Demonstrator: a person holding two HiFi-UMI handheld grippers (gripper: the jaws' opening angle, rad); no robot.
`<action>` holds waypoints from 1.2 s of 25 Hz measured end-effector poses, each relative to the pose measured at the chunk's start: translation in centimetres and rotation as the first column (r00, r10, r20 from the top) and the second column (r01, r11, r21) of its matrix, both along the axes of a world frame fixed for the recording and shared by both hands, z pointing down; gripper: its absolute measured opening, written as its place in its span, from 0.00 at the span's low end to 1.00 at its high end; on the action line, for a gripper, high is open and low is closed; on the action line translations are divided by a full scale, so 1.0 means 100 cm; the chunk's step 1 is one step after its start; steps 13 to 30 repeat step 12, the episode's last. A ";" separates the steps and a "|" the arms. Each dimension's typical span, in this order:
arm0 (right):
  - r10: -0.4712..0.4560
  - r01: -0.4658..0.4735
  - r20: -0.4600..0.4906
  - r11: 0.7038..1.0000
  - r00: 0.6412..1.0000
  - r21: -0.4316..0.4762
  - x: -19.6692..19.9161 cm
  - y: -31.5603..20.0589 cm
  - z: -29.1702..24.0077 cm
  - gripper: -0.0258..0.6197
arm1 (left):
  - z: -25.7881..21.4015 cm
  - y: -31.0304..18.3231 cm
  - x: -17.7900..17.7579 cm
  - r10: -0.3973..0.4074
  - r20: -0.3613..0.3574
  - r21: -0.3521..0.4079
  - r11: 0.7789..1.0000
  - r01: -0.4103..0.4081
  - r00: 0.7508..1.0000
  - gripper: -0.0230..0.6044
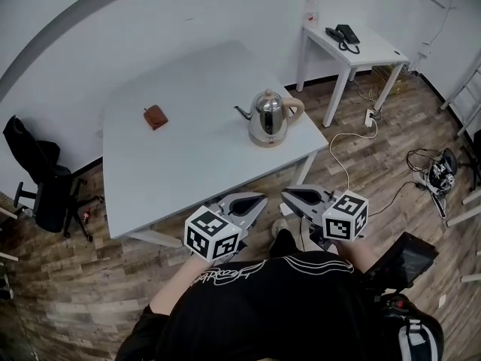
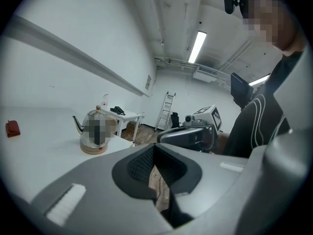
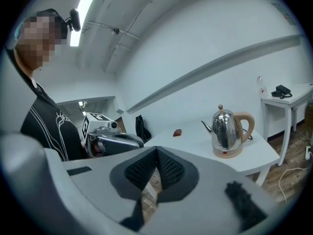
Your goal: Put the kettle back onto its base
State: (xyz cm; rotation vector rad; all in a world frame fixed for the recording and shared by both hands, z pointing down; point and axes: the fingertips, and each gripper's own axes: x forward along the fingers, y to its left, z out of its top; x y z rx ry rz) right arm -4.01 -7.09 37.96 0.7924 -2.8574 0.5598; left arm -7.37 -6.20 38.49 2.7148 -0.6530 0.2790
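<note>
A shiny steel kettle (image 1: 269,113) with a tan handle stands upright on its round base (image 1: 266,138) near the right front part of the white table (image 1: 173,156). The same kettle (image 2: 94,131) shows far off in the left gripper view and the kettle (image 3: 227,130) in the right gripper view. My left gripper (image 1: 259,200) and right gripper (image 1: 285,194) hang close together off the table's front edge, near the person's body. Both are shut with nothing between the jaws, well short of the kettle.
A small brown pouch (image 1: 155,116) lies on the table's left middle. A white side table (image 1: 353,47) with a black phone stands at the back right. A black chair (image 1: 41,179) is at the left. Cables (image 1: 353,149) trail over the wooden floor.
</note>
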 end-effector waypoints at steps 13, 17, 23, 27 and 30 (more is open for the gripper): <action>0.007 -0.007 -0.010 0.999 1.000 -0.034 -0.006 0.006 0.011 0.05 | 0.005 0.003 -0.001 0.019 -0.006 -0.025 1.000 -0.019 1.000 0.05; 0.007 -0.007 -0.010 0.999 1.000 -0.034 -0.006 0.006 0.011 0.05 | 0.005 0.003 -0.001 0.019 -0.006 -0.025 1.000 -0.019 1.000 0.05; 0.007 -0.007 -0.010 0.999 1.000 -0.034 -0.006 0.006 0.011 0.05 | 0.005 0.003 -0.001 0.019 -0.006 -0.025 1.000 -0.019 1.000 0.05; 0.007 -0.007 -0.010 0.999 1.000 -0.034 -0.006 0.006 0.011 0.05 | 0.005 0.003 -0.001 0.019 -0.006 -0.025 1.000 -0.019 1.000 0.05; 0.007 -0.007 -0.010 0.999 1.000 -0.034 -0.006 0.006 0.011 0.05 | 0.005 0.003 -0.001 0.019 -0.006 -0.025 1.000 -0.019 1.000 0.05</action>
